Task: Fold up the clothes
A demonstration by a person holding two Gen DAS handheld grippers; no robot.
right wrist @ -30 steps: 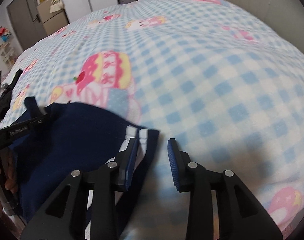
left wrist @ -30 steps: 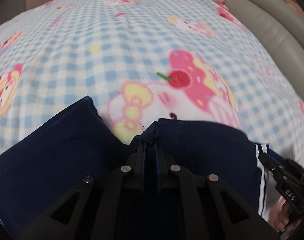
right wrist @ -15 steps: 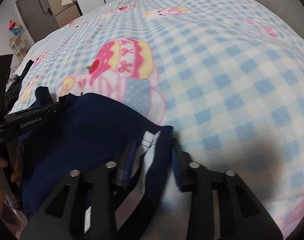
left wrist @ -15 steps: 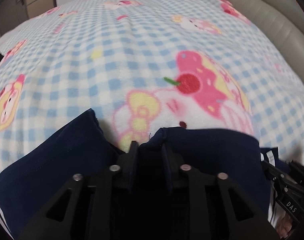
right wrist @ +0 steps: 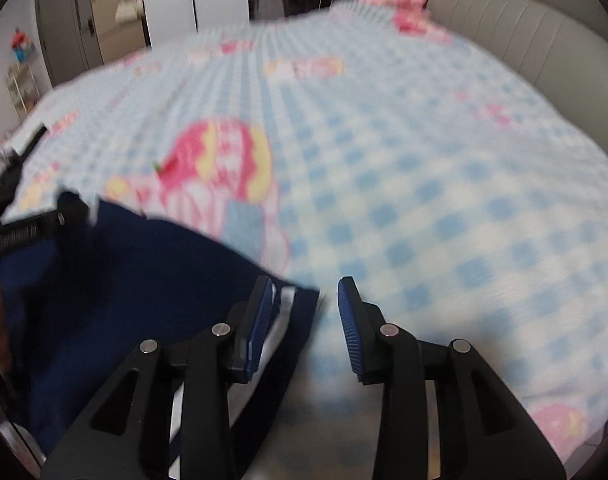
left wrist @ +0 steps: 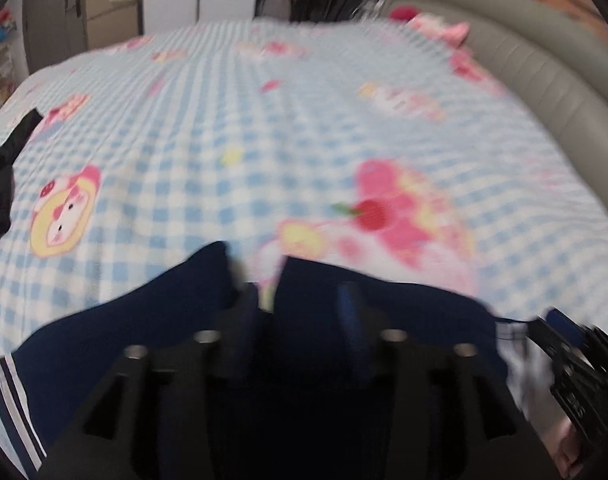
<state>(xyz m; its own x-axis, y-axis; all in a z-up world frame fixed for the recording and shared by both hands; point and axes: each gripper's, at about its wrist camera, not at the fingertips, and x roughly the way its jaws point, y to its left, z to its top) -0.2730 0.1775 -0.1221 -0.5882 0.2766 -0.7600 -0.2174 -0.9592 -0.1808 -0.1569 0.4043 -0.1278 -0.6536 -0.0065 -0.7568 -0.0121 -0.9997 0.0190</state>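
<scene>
Two tongs, left (left wrist: 299,300) and right (right wrist: 304,300), we see both spread apart over navy shorts (right wrist: 143,280) lying on the checkered blanket (right wrist: 424,200); nothing clamped.

Navy garment (left wrist: 175,320) on chk'd blanket (left wrist: 263,128).

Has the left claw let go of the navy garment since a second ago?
Yes. The left claw now stands open, pulled back toward the camera from the cherry print; the navy garment lies loose.

My navy garment (right wrist: 135,280) is matt, smooth cloth; the checked blanket (right wrist: 424,184) looks fleecy, and my gripper pads (right wrist: 350,312) are ribbed blue.
</scene>
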